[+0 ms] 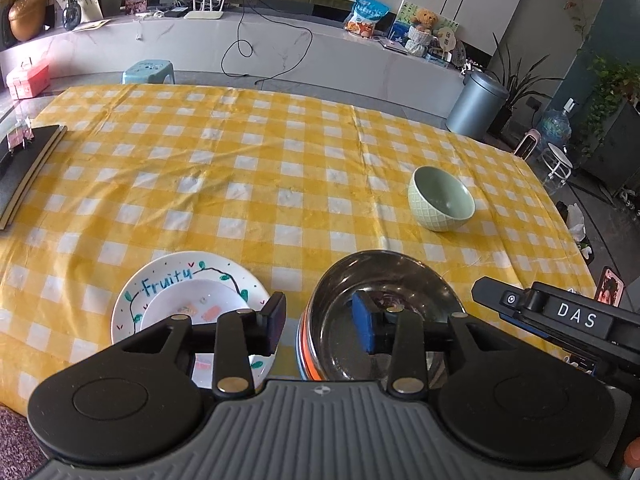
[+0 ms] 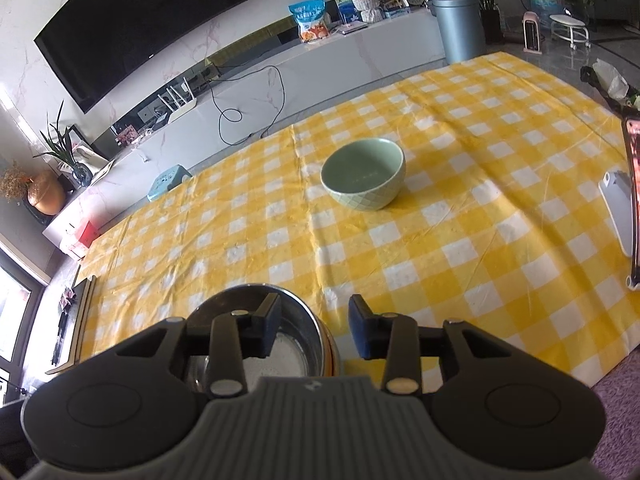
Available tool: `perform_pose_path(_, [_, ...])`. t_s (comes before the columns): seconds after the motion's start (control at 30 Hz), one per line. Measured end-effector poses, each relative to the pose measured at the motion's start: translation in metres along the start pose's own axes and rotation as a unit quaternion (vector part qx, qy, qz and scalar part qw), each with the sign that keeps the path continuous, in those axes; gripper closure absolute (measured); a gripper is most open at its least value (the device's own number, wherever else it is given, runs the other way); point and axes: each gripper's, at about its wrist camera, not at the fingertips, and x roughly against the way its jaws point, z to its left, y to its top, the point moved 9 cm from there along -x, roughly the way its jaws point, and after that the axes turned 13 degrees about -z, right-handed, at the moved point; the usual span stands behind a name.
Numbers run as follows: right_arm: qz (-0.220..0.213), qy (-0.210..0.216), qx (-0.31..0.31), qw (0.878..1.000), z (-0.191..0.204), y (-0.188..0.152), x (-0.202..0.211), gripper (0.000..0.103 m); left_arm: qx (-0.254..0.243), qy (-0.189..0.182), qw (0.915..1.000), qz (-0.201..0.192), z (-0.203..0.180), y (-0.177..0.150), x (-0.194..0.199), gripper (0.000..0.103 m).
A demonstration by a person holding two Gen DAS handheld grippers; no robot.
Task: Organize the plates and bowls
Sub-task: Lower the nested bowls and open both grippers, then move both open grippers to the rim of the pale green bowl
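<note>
A steel bowl (image 1: 384,280) stands on an orange-rimmed one at the table's near edge; it also shows in the right wrist view (image 2: 256,300). My left gripper (image 1: 320,326) is open, astride its left rim. My right gripper (image 2: 314,330) is open, astride its right rim, and shows at the right in the left wrist view (image 1: 560,312). A white "Fruity" plate (image 1: 180,280) with a small white dish (image 1: 192,308) on it lies left of the steel bowl. A green bowl (image 1: 442,198) stands alone farther right, also in the right wrist view (image 2: 364,174).
A yellow checked cloth (image 1: 260,168) covers the table. Dark books (image 1: 24,160) lie at its left edge. A phone on a white stand (image 2: 624,208) is at the right edge. A grey bin (image 1: 476,104) and a blue stool (image 1: 148,72) stand beyond the table.
</note>
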Motion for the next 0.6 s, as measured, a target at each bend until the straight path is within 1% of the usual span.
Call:
perform_pose_path(0.1, [-0.01,-0.007,0.007,1.0,-0.004,0.009,0.0,0.062,-0.008,-0.012,0.9999,-0.006,-0.009,0.01,-0.002,0.058])
perform_pose_path(0.23, [-0.019,-0.018,0.012,1.0,-0.012,0.02,-0.004,0.061,-0.015,-0.035,0.9993,-0.004,-0.025,0.018,-0.008,0.058])
perform_pose_path(0.33, [-0.025,-0.024,0.018,0.999,-0.019,0.029,-0.008,0.061,-0.044,-0.038,0.9983,-0.007,-0.039,0.025,-0.015,0.058])
perform_pose_path(0.4, [-0.029,-0.031,0.02,0.999,-0.024,0.035,-0.013,0.06,-0.058,-0.047,0.9972,-0.006,-0.049,0.029,-0.02,0.058])
perform_pose_path(0.5, [-0.032,-0.042,0.02,0.998,-0.035,0.044,-0.02,0.058,-0.04,-0.074,0.9963,0.018,-0.061,0.035,-0.033,0.058])
perform_pose_path(0.6, [-0.035,-0.051,0.018,0.998,-0.046,0.052,-0.03,0.053,-0.012,-0.085,0.9953,0.043,-0.067,0.04,-0.051,0.058])
